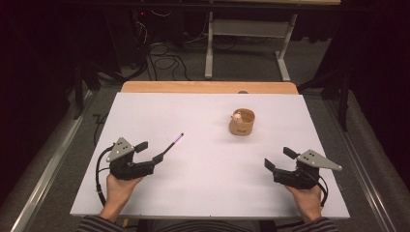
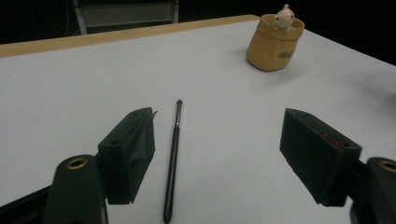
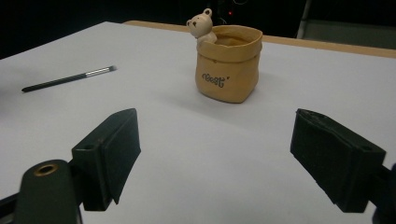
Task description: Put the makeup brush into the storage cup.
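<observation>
One slim dark brush (image 1: 173,143) lies flat on the white tabletop (image 1: 208,193), left of the middle. In the high view its long axis runs on a slant: the handle end sits nearest the person, just beside the left tool (image 1: 151,151), and the bristle tip points away and to the right. In the left gripper view the brush (image 2: 172,158) lies between the two black jaws, close by the left one, apart from both; the jaws stand wide apart with nothing clamped. Its handle is black, a short silvery ferrule follows, and the small tip reads purplish from above and dark from close by. The handle's near end is cut off at the lower edge of that view, and the bristles are too small to make out.

Farther right stands a tan pot shaped like a rolled-down bag (image 1: 241,122), upright, with a small pale bear figure (image 1: 237,116) at its rim and dark lettering too blurred to read.

At the right, the right tool (image 1: 278,158) rests over bare tabletop, jaws spread, holding nothing, well apart from the pot.
</observation>
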The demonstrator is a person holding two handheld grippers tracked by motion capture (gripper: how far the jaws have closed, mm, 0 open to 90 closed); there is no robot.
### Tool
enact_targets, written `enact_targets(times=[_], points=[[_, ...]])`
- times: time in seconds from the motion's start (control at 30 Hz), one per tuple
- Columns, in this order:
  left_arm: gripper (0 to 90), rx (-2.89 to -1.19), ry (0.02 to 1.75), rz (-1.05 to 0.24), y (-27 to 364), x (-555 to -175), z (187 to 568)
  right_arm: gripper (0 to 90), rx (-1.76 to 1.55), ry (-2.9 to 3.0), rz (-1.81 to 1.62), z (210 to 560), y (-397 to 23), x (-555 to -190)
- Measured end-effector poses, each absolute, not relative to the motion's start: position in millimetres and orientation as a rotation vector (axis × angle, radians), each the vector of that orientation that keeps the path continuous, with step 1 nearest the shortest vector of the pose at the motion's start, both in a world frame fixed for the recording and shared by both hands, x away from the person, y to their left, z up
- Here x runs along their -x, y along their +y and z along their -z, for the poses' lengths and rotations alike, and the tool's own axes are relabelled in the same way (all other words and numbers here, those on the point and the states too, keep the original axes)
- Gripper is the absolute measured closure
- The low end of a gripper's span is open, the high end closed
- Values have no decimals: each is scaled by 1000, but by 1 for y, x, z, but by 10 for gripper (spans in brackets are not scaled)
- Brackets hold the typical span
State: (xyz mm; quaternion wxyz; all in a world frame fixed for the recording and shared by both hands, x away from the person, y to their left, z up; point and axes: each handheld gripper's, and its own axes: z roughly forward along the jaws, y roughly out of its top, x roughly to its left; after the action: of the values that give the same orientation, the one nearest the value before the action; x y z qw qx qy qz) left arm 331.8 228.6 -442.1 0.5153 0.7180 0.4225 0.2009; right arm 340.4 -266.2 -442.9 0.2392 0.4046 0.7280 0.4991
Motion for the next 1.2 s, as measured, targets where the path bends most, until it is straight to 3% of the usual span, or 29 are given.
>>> enact_targets(times=[1.2], points=[[279, -1750, 1008, -409, 224, -333, 438, 178, -1105, 1998, -1356, 443, -266, -340]])
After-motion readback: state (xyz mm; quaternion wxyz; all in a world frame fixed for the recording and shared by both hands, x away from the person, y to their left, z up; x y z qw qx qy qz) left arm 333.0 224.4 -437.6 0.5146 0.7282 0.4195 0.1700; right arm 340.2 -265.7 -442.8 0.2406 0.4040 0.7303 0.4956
